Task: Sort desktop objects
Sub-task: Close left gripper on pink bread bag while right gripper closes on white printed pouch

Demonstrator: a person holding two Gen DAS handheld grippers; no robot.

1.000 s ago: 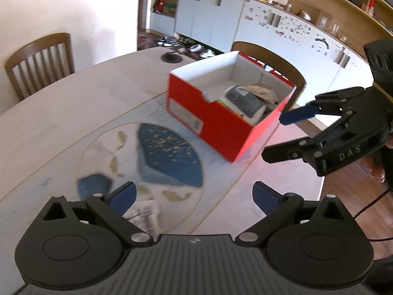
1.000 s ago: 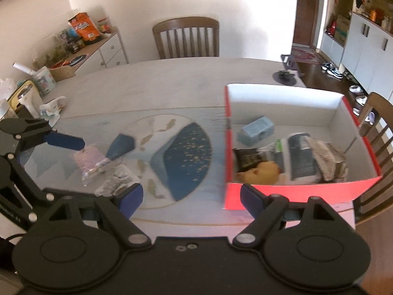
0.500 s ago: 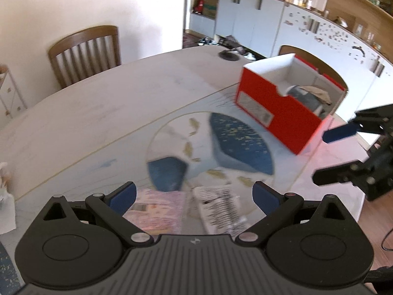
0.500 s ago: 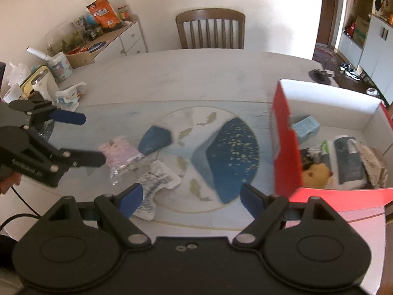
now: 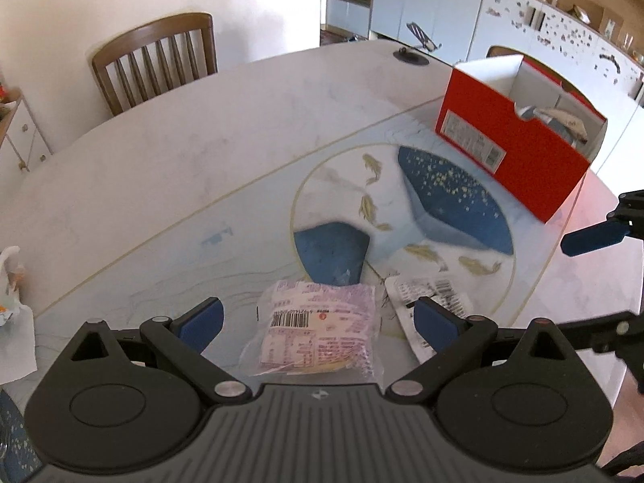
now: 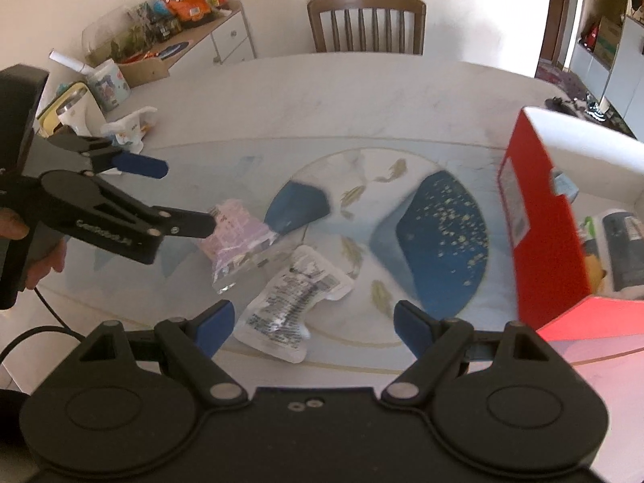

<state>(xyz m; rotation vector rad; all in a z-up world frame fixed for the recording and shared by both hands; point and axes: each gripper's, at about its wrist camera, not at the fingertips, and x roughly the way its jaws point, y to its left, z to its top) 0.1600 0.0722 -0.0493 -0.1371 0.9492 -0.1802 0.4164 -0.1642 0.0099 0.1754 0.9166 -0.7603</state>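
A pink clear-wrapped packet (image 5: 318, 330) lies on the table's painted glass top, just ahead of my left gripper (image 5: 318, 322). That gripper is open, its blue pads wide on either side and not touching the packet. A white-and-silver pouch (image 6: 290, 306) lies right beside the pink packet (image 6: 237, 237), in front of my right gripper (image 6: 314, 328), which is open and holds nothing. The pouch (image 5: 430, 302) also shows in the left wrist view. The red shoebox (image 6: 539, 233) stands to the right with several items inside. Each view shows the other gripper: left (image 6: 177, 197), right (image 5: 591, 281).
A wooden chair (image 6: 366, 20) stands at the table's far side. A side cabinet (image 6: 177, 52) holds snack bags and cups. White wrappers (image 6: 129, 129) lie at the table's left edge. A small black disc (image 5: 410, 56) sits near the far edge beyond the red shoebox (image 5: 511, 149).
Both grippers have swung left, away from the red box, and come down toward the two packets. The packets now lie right in front of the fingers. Both stay open.
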